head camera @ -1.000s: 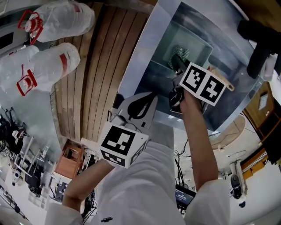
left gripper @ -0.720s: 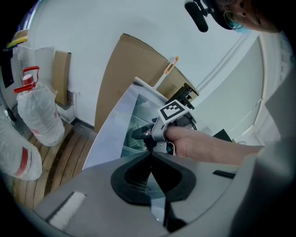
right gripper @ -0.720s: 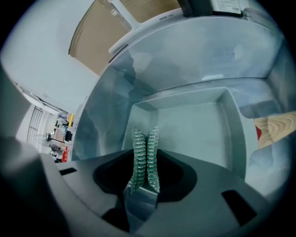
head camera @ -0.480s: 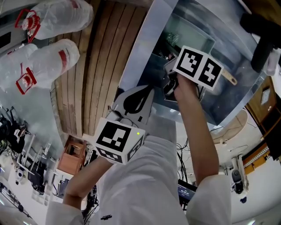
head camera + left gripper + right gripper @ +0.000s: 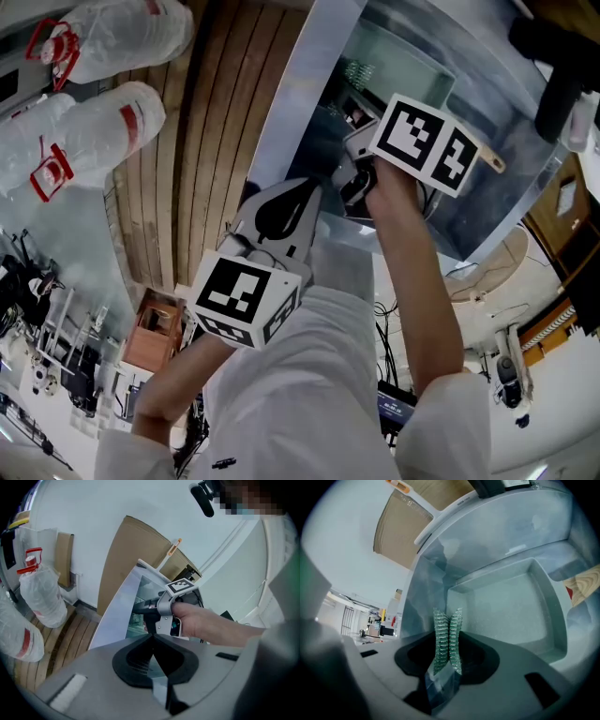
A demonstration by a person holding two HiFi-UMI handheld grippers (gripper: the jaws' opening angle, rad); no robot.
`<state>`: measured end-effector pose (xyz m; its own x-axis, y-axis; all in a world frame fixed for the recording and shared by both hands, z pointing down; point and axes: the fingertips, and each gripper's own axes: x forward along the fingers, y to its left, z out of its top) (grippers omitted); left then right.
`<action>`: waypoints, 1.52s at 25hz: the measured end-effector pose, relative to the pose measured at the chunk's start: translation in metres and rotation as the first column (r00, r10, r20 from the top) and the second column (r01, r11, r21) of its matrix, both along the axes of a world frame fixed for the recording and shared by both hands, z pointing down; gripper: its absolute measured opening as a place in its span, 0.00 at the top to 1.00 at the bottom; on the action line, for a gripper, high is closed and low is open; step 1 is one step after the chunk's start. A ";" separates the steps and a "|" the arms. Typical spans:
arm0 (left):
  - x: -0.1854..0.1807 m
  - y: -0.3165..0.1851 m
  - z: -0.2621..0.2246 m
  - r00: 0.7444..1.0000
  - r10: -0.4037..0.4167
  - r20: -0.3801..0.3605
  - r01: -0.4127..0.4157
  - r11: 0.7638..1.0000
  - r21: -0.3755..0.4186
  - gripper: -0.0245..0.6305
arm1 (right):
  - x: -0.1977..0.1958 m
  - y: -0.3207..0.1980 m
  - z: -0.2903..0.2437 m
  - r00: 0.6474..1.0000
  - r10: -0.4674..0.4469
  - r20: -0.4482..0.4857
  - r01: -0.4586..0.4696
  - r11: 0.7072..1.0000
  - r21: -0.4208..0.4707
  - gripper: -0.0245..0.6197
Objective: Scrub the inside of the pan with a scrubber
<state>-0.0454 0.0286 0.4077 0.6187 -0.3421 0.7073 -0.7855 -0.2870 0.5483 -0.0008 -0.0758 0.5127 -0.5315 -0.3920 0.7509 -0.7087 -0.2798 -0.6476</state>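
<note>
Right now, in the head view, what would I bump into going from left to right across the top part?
White plastic bags → wooden slats → metal basin rim → marker cube → wooden handle tip

Green ridged scrubber [image 5: 447, 639]; pale grey speckled pan [image 5: 501, 606]; tan wooden pan handle [image 5: 586, 588]; brown striped wooden slats [image 5: 187, 159]; translucent white plastic bags [image 5: 94, 131] with red markings.
</note>
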 end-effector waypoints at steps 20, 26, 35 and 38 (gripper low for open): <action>0.013 -0.011 -0.009 1.000 0.016 -0.008 -0.015 0.999 0.038 0.96 | 0.093 -0.003 -0.033 0.608 -0.540 -0.582 0.724 0.678 0.126 0.76; 0.017 -0.006 -0.008 1.000 0.024 -0.008 -0.024 0.999 0.031 0.96 | 0.100 -0.012 -0.023 0.337 -0.599 -0.727 0.907 0.414 0.078 0.76; 0.025 0.001 -0.003 1.000 0.030 -0.007 -0.030 0.999 0.012 0.96 | 0.114 -0.023 0.010 0.087 -0.621 -0.779 0.972 0.225 -0.070 0.76; 0.025 0.000 -0.003 0.999 0.036 -0.005 -0.036 0.999 0.009 0.96 | 0.125 -0.022 0.018 0.048 -0.630 -0.775 0.972 0.208 -0.109 0.76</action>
<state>-0.0207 0.0287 0.4046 0.6346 -0.3257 0.7008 -0.7715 -0.3202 0.5498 0.1239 -0.0979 0.5303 -0.2335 -0.3086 0.9221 -0.4551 0.8727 0.1768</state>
